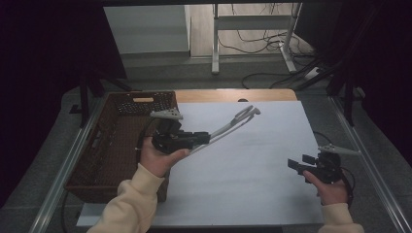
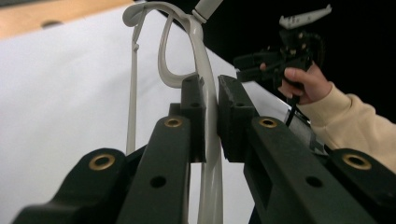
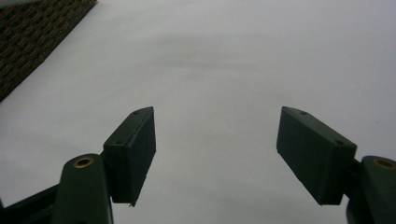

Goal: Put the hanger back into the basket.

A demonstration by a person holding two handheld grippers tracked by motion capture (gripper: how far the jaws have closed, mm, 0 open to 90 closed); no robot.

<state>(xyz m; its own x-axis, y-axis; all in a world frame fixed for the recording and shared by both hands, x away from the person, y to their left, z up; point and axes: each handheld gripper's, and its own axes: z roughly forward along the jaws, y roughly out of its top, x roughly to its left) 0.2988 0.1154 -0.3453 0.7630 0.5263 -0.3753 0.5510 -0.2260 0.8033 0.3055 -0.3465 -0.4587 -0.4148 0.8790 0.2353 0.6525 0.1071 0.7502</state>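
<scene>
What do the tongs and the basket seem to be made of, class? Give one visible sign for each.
Tongs: probably plastic or coated metal, going by the smooth, pale grey, faintly glossy arms; the look leaves it open.
Basket: seemingly woven wicker or rattan-like strands, matte dark brown, going by the repeating weave on its walls.

A wicker basket (image 1: 116, 145) sits at the left edge of the table (image 1: 252, 160), partly over its side. The left gripper (image 1: 206, 138) is just right of the basket, above the table, with a pair of tongs (image 1: 233, 123) clamped between its jaws; the tongs reach away from the person and to the right, over the table's middle. The right gripper (image 1: 295, 165) is well apart, near the table's right front corner, jaws spread.
</scene>
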